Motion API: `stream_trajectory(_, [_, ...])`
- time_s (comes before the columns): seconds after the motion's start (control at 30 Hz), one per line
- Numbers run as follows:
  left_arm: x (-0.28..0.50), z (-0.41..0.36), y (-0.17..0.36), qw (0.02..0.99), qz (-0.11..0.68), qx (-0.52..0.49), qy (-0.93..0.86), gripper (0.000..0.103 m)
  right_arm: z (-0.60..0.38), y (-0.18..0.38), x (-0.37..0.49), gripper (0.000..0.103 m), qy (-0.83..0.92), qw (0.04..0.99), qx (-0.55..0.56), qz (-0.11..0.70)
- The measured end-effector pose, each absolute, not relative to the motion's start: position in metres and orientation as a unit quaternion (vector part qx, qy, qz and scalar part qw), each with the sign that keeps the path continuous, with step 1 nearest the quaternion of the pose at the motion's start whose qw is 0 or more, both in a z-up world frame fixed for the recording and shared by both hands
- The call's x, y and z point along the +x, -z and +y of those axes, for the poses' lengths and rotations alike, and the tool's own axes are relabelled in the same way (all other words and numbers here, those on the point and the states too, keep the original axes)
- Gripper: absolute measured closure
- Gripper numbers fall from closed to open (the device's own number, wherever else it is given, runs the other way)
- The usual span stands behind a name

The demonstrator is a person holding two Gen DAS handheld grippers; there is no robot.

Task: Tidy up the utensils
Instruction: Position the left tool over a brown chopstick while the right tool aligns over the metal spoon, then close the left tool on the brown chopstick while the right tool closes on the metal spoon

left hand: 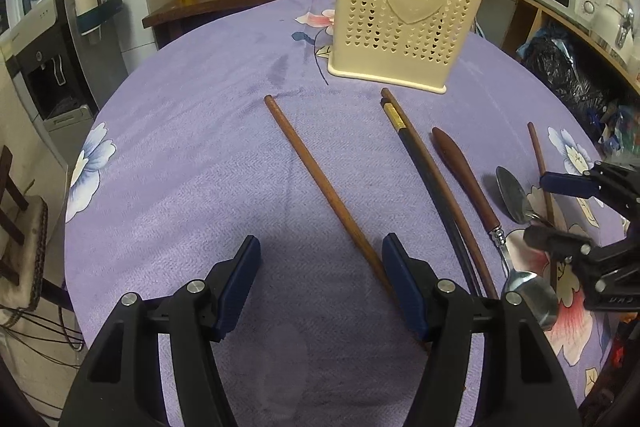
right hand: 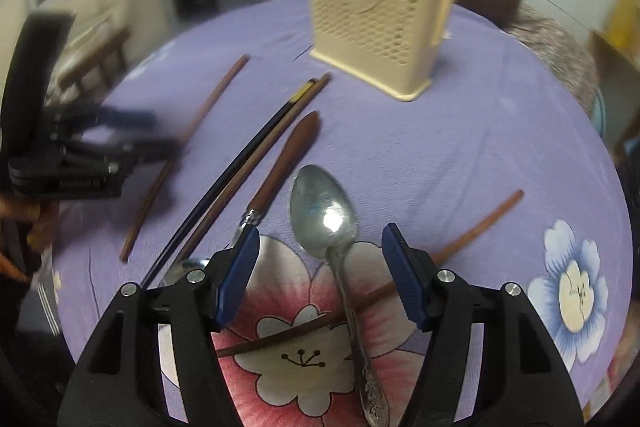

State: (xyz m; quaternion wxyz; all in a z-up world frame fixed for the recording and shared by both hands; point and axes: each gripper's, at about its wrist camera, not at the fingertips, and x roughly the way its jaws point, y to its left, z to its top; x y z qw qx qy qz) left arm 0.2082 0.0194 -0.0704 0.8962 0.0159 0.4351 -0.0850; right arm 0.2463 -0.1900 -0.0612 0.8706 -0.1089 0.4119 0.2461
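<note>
Looking down my left tongs (left hand: 320, 283), I see them standing wide with nothing between the pads, only purple cloth, and a brown chopstick (left hand: 320, 183) running just beside the right pad. My right tongs (right hand: 320, 277) are also wide and empty above a metal spoon (right hand: 324, 211), whose handle passes between the pads without touching them. That spoon lies across another brown chopstick (right hand: 472, 231) on the flowered part of the cloth. Further left lie a wooden-handled spoon (right hand: 280, 167) and a black-and-brown pair of chopsticks (right hand: 256, 155), side by side. Beyond all of them, the cream utensil holder (left hand: 404, 15) stands upright at the far side of the counter (left hand: 192, 131), well apart from both tongs.
</note>
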Motion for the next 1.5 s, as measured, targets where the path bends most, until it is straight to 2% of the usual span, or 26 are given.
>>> stream_trajectory(0.27, [0.209, 0.028, 0.071, 0.896, 0.437, 0.012, 0.079, 0.039, -0.182, 0.071, 0.267, 0.041, -0.256, 0.854, -0.113, 0.439])
stream_trajectory(0.4, [0.214, 0.034, 0.07, 0.896, 0.437, 0.004, 0.077, 0.039, -0.175, 0.069, 0.276, 0.052, -0.256, 0.85, -0.114, 0.445])
stream_trajectory(0.5, [0.22, 0.037, 0.07, 0.895, 0.44, 0.002, 0.077, 0.039, -0.174, 0.069, 0.278, 0.064, -0.25, 0.849, -0.113, 0.452])
stream_trajectory(0.7, [0.234, 0.038, 0.07, 0.893, 0.444, 0.006, 0.077, 0.039, -0.177, 0.065, 0.278, 0.064, -0.244, 0.854, -0.087, 0.451])
stream_trajectory(0.93, [0.275, 0.036, 0.067, 0.884, 0.461, -0.001, 0.076, 0.039, -0.218, 0.018, 0.253, 0.064, -0.189, 0.903, 0.006, 0.385])
stream_trajectory(1.03, [0.294, 0.028, 0.067, 0.882, 0.466, 0.013, 0.066, 0.047, -0.234, -0.007, 0.232, 0.064, -0.163, 0.924, 0.028, 0.346])
stream_trajectory(1.2, [0.311, 0.011, 0.066, 0.879, 0.469, 0.049, 0.066, 0.069, -0.258, -0.033, 0.214, 0.065, -0.136, 0.937, 0.064, 0.314])
stream_trajectory(1.3, [0.312, -0.001, 0.066, 0.878, 0.47, 0.061, 0.076, 0.076, -0.266, -0.039, 0.209, 0.065, -0.128, 0.941, 0.07, 0.307])
stream_trajectory(1.37, [0.311, -0.008, 0.065, 0.877, 0.468, 0.066, 0.081, 0.087, -0.269, -0.041, 0.208, 0.065, -0.121, 0.941, 0.078, 0.306])
stream_trajectory(1.5, [0.31, -0.017, 0.065, 0.878, 0.466, 0.077, 0.085, 0.091, -0.268, -0.041, 0.208, 0.065, -0.118, 0.941, 0.08, 0.306])
